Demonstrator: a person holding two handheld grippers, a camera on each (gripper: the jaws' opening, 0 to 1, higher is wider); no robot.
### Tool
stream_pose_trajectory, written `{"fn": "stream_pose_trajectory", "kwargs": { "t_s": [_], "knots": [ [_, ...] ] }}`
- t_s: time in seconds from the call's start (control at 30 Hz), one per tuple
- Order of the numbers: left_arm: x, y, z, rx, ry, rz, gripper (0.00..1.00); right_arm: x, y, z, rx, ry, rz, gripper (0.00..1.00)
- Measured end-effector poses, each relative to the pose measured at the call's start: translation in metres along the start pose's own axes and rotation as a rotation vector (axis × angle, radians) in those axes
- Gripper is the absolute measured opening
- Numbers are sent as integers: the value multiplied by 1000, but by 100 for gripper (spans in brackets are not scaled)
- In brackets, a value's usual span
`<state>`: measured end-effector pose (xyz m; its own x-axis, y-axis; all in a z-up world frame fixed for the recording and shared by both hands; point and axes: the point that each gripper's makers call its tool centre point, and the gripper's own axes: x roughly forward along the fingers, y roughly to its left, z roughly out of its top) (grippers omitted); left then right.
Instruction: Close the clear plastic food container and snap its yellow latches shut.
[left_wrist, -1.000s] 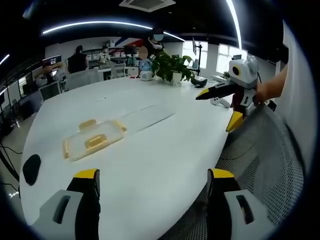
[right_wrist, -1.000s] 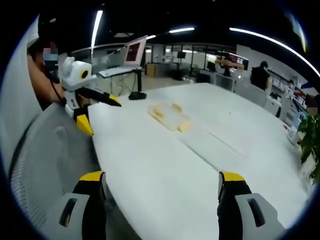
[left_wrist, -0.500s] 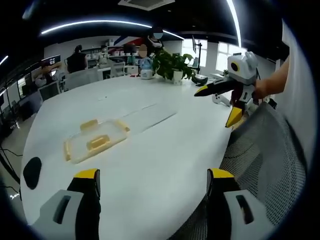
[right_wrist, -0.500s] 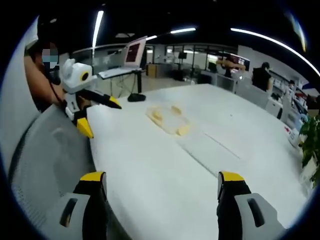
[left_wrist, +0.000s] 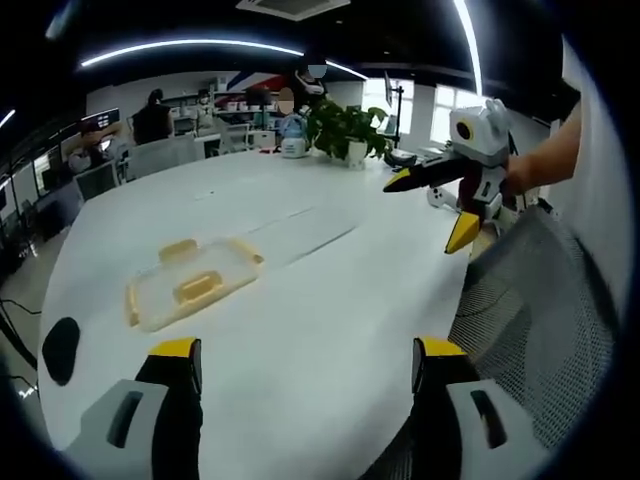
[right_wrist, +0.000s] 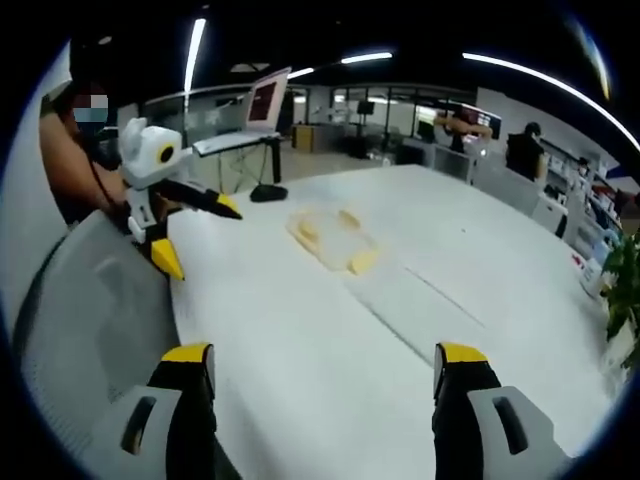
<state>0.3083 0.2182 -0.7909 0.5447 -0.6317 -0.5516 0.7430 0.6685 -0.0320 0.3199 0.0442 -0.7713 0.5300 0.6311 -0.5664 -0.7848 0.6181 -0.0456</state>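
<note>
Left gripper view: flat clear yellow-latched container (left_wrist: 190, 284) on glossy white table (left_wrist: 330, 290), both tongs wide

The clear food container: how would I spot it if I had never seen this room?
Find the big white oval table. The clear food container lies flat on its bare top, well ahead of both open grippers. It is see-through with yellow latches at its edges, unlike the black object near the table's edge.

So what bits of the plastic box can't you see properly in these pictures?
- Left gripper view: the clear container is too small to tell whether its yellow latches are snapped.
- Right gripper view: the container is blurred and pale against the white table; whether its lid is on cannot be told.
- Both views: anything inside it is too small to tell.
</note>
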Motion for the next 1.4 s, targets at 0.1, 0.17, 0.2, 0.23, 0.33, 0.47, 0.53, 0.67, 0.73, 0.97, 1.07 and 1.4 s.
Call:
{"fn": "stream_pose_trajectory", "kwargs": {
  "t_s": [0.1,0.17,0.2,0.23,0.33,0.47,0.53,0.67,0.73,0.97,1.07,1.4],
  "knots": [
    [2,4,2,13,5,-2,88,4,-1,-1,0,2,3,91],
    [3,7,4,13,4,-1,88,6,-2,-2,-3,6,7,91],
    [4,10,4,13,3,0,88,7,-2,-2,-6,8,7,91],
    [4,11,5,13,3,0,88,8,-3,-2,-6,8,8,91],
    [7,16,4,17,8,2,88,10,-4,-2,-4,9,10,91],
    [8,18,7,18,6,3,87,12,-6,-1,-11,10,13,91],
    [9,18,8,20,8,1,87,14,-7,-1,-11,10,12,91],
    [11,19,9,24,11,-3,87,16,-10,1,-13,8,11,90],
    [11,20,9,30,14,-3,87,18,-10,2,-27,14,16,90],
    [12,26,10,35,18,0,87,25,-11,6,-53,20,36,89],
    [13,27,9,59,29,-13,87,27,-13,8,-71,29,52,88],
    [12,38,14,57,24,-10,87,34,-20,13,-94,35,52,88]
  ]
}}
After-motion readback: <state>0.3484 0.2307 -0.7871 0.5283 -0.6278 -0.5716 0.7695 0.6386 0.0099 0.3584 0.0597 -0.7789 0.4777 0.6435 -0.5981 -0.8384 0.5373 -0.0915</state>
